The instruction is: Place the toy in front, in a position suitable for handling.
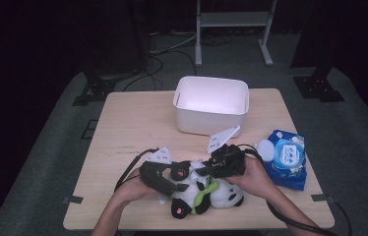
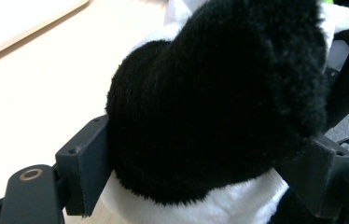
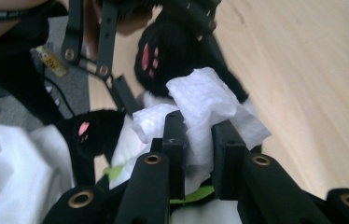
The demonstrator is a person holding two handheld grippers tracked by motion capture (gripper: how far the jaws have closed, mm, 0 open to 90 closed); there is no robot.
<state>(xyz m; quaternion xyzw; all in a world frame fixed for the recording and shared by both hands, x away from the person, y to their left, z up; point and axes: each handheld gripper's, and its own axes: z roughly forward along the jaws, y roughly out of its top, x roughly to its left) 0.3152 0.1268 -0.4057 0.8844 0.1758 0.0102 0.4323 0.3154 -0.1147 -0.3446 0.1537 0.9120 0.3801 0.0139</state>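
Right gripper [image 3: 196, 140] pinching a crumpled white paper wipe [image 3: 200, 100].
Left gripper [image 2: 200, 172] clasps the black-and-white plush panda's [image 1: 206, 189] black furry limb at lower centre, wipe touching panda.

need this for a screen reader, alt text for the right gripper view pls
The right claw pinches a crumpled white paper wipe between its two black jaws, just above a black and white plush panda toy with pink paw pads. The toy lies on a light wooden table, and the left claw's black linkage reaches in from the top.
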